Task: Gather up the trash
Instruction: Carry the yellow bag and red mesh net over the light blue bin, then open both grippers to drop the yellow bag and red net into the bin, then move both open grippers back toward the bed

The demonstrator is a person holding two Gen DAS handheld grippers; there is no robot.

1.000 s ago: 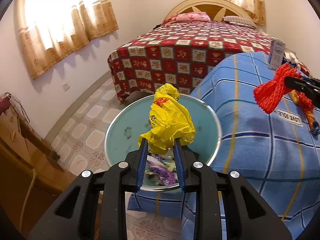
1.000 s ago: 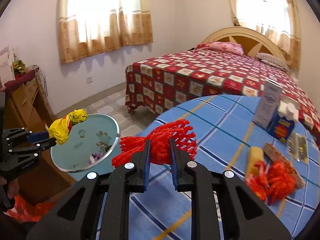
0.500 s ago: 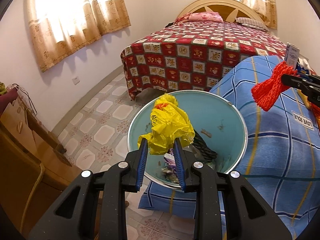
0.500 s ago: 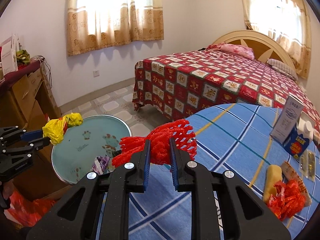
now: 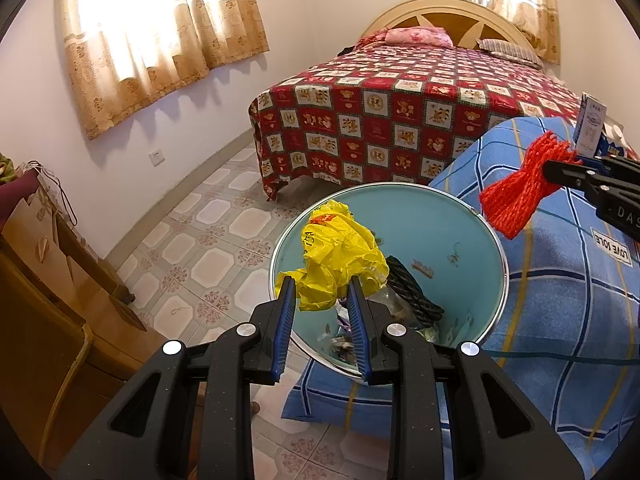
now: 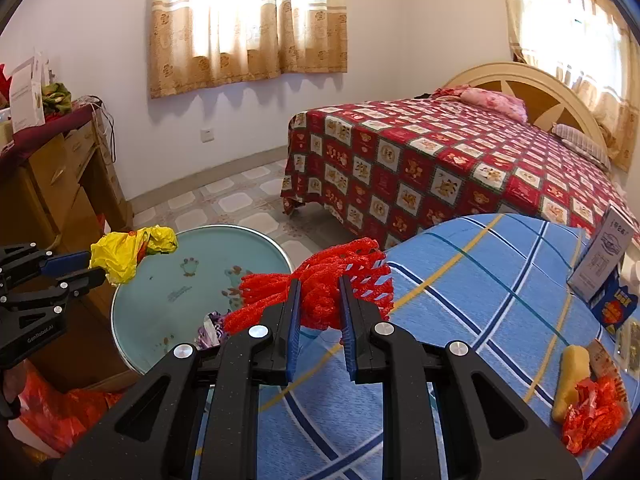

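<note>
While crumpled, wrappers (image 5: 340,344) fill bin (image 5: 436,216) — rope (image 5: 412,294)

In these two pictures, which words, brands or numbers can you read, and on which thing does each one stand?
"LOVE 10LE", upside down: white label on the blue checked cloth; the middle characters are uncertain.
"GenRobot.AI": side of the left gripper.
"DAS", cut off by the frame edge: body of the right gripper.
White carton, blue box, yellow bag: print too small or crumpled to read.
</note>
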